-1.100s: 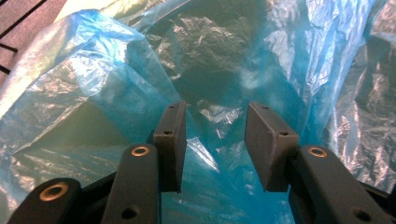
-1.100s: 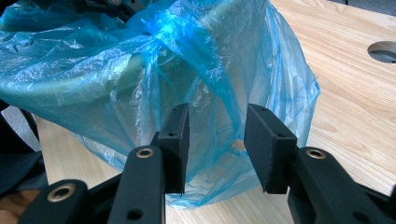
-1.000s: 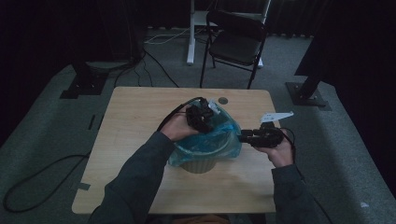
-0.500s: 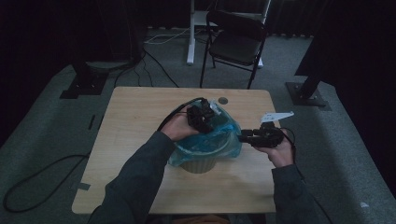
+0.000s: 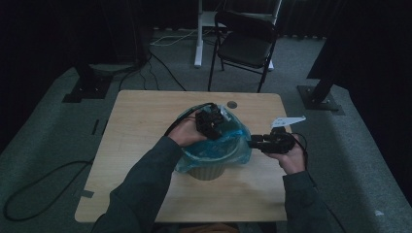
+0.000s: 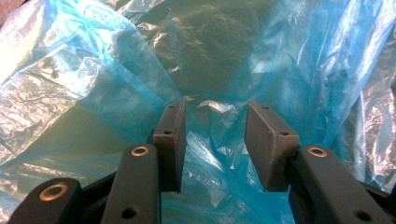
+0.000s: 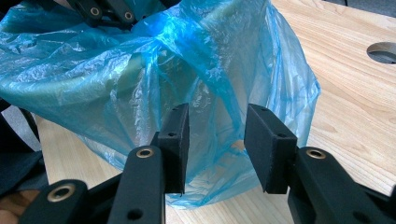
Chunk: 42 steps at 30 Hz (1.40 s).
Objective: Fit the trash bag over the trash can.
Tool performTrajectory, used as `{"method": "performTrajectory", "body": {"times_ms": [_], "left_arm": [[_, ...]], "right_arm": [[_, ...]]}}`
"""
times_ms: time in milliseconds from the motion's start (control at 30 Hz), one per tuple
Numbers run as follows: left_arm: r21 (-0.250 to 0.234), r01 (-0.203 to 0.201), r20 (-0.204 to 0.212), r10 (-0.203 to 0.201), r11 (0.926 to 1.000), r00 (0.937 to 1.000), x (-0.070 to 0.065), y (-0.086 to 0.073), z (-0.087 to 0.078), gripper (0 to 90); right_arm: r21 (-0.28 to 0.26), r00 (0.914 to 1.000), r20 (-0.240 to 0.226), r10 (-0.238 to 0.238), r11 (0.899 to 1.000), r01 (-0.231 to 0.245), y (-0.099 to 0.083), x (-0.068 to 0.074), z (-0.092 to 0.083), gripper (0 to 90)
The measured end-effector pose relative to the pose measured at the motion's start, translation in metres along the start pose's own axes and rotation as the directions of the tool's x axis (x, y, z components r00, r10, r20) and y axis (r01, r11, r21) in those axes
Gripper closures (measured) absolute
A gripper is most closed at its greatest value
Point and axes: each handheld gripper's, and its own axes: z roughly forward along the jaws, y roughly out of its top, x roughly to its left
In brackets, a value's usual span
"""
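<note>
1. Thin blue plastic bag (image 5: 218, 145) already draped over the small beige ribbed bin (image 5: 206, 170), mid-table (image 5: 141, 121), nearer the right edge.
2. My left gripper (image 6: 215, 140) is inside the bag, fingers spread, pinching nothing.
3. My right gripper (image 7: 217, 149) is at the bag's outer skirt, fingers spread.
4. Left, I judge: tucking the liner down.

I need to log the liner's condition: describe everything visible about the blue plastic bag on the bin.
The thin, translucent blue plastic bag is crinkled and glossy, draped as a liner over a small pale ribbed bin standing near the middle of the light wooden table. Its mouth is open, and loose folds hang down outside the bin toward the tabletop. The left gripper reaches inside with jaws apart, film between them; the right gripper sits at its outer side, jaws apart.
</note>
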Motion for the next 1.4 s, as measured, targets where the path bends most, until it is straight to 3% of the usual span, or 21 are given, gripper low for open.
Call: {"method": "performTrajectory", "body": {"times_ms": [600, 1400], "left_arm": [[0.102, -0.036, -0.022, 0.038, 0.9942, 0.9990, -0.004, 0.003, 0.009, 57.7], [0.173, -0.064, -0.032, 0.070, 0.9828, 0.9970, -0.006, 0.005, 0.018, 57.4]], "right_arm": [[-0.001, 1.0000, 0.000, -0.001, 1.000, 0.001, 0.000, 0.000, 0.000, 60.1], [-0.002, 1.0000, -0.001, -0.002, 1.000, 0.002, 0.000, 0.000, 0.000, 60.1]]}}
